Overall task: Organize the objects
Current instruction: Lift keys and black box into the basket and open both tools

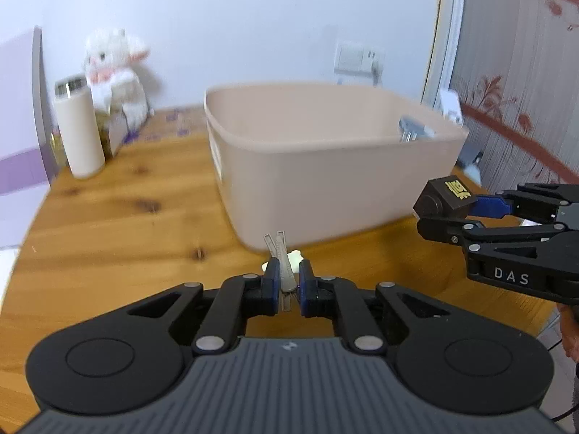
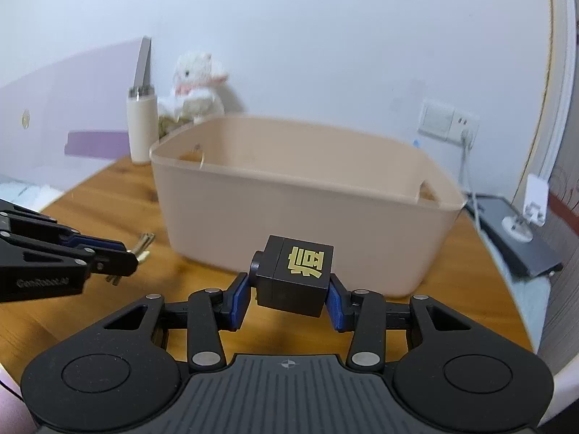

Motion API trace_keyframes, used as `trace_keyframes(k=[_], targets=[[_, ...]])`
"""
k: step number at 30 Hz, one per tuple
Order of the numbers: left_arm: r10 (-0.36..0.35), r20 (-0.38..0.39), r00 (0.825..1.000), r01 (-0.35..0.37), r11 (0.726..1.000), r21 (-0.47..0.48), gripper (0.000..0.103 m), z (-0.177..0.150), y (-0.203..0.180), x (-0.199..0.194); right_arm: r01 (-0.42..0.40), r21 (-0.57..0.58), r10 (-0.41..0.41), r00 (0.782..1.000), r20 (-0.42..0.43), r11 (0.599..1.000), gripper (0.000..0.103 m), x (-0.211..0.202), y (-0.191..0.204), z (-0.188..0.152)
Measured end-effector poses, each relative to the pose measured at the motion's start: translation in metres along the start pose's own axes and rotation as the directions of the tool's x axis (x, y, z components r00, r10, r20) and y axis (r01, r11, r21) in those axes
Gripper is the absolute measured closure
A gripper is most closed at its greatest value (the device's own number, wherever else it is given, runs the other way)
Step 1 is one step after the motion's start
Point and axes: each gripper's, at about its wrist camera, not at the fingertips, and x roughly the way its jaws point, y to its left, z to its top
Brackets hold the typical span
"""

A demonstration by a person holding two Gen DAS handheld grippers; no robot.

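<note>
A beige plastic bin stands on the wooden table; it also shows in the right wrist view. My left gripper is shut on a small bunch of keys, held above the table in front of the bin. In the right wrist view the left gripper shows at left with the keys. My right gripper is shut on a black cube with a gold character. In the left wrist view the right gripper holds the cube by the bin's right corner.
A cream bottle and a white plush toy stand at the table's back left. A metal object lies inside the bin. A dark flat device and a wall socket are at right.
</note>
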Motion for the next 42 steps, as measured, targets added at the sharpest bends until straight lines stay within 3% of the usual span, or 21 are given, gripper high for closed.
trace_keyframes(k=[9,17,22,29,35,41,42], targets=[[0.010,0.117,0.993,-0.016,0.998,0.053,0.091,0.047,-0.015,-0.029,0.036,0.010,-0.037,0.992,0.119,0.999,0.062,-0.024,-0.021,0.039],[0.017,0.157,0.987,-0.030,0.996,0.083,0.091,0.092,-0.022,-0.006,0.067,0.031,-0.072,0.982,0.173,0.997,0.062,-0.019,-0.043,0.075],[0.048,0.108,0.993,-0.057,0.994,0.091,0.091,0.113,-0.025,0.039,0.082,0.057,-0.090,0.984,0.155,0.995,0.062,0.003,-0.058,0.091],[0.070,0.015,0.997,-0.071,0.993,0.091,0.091,0.121,-0.022,0.094,0.100,0.058,-0.104,0.992,0.066,0.993,0.062,0.050,-0.067,0.095],[0.080,-0.061,0.995,-0.074,0.993,0.087,0.091,0.113,-0.018,0.118,0.106,0.049,-0.106,0.994,-0.018,0.993,0.062,0.080,-0.063,0.078],[0.091,-0.087,0.992,-0.084,0.993,0.078,0.089,0.109,-0.018,0.119,0.112,0.050,-0.109,0.992,-0.069,0.992,0.061,0.091,-0.063,0.070],[0.094,-0.082,0.992,-0.088,0.993,0.076,0.089,0.109,-0.018,0.116,0.117,0.047,-0.114,0.992,-0.063,0.992,0.052,0.090,-0.063,0.070]])
